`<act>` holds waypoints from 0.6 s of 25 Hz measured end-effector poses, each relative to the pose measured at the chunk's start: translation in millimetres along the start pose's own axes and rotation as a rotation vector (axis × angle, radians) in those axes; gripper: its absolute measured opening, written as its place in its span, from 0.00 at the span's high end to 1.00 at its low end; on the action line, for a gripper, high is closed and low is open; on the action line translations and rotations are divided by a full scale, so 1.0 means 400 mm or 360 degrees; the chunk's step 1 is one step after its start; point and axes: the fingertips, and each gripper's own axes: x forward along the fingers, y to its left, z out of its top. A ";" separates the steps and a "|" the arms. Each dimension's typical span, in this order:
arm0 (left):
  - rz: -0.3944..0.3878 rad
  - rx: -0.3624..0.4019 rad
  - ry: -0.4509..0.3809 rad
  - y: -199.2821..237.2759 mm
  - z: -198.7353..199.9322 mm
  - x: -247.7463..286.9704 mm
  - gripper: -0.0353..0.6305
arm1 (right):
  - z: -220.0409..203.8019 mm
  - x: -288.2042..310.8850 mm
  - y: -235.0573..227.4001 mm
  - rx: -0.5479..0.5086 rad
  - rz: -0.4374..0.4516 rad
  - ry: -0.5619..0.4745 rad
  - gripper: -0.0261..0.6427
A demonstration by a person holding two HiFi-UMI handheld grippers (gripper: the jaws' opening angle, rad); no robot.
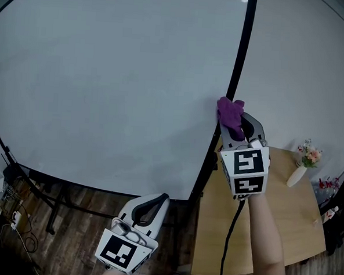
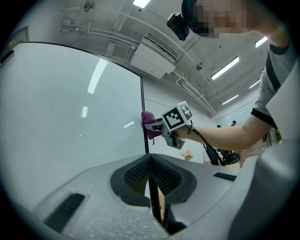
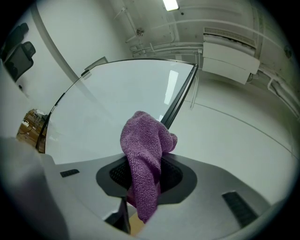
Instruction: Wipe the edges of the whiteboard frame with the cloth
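Much of the whiteboard [image 1: 117, 84] is cut off: the head view loses its top and left side, and I see only its right edge and lower edge in full. The one purple cloth [image 1: 230, 111] covers a short stretch of the black frame [image 1: 239, 57] on that right edge. It lies against the bar there, so the bar behind it is hidden. My right gripper [image 1: 235, 127] has its jaws closed on the cloth [image 3: 145, 154]. In the right gripper view [image 3: 144, 180] the bunched top stands above the jaws, a tail hangs down in front, and the pinched part is buried between the pads. My left gripper [image 1: 150, 205] hangs low and near me, well apart from the cloth. Its own view [image 2: 151, 176] shows the two jaws pressed together with nothing between them, only a thin dark seam. Of the board's stand [image 1: 54, 205] only a few dark bars show below the lower edge, over the wooden floor [image 1: 85, 222]. Right of the frame stands one wooden table [image 1: 282, 234], its near edge partly behind my forearm. It carries one small white vase [image 1: 296, 175] of flowers, and the dark clutter at the far right is too dim to name. In all there are two grippers, one cloth, one board, one table and one vase.
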 end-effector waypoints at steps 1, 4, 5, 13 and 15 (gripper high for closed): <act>0.0000 -0.0001 0.0006 0.000 -0.002 -0.002 0.92 | -0.007 0.000 0.004 0.0002 0.0001 0.0009 0.79; -0.0004 0.0008 -0.0001 -0.001 -0.008 -0.002 0.92 | -0.031 0.000 0.015 0.0007 0.0011 0.0040 0.79; -0.0005 0.0006 -0.0001 -0.003 -0.010 -0.004 0.92 | -0.040 -0.001 0.019 0.0008 0.0014 0.0051 0.79; -0.0002 -0.0014 0.0043 -0.016 -0.023 -0.023 0.92 | -0.102 -0.015 0.062 0.0022 0.0039 0.0135 0.79; -0.0002 -0.0009 0.0044 -0.015 -0.030 -0.026 0.92 | -0.119 -0.014 0.073 0.0033 0.0041 0.0155 0.79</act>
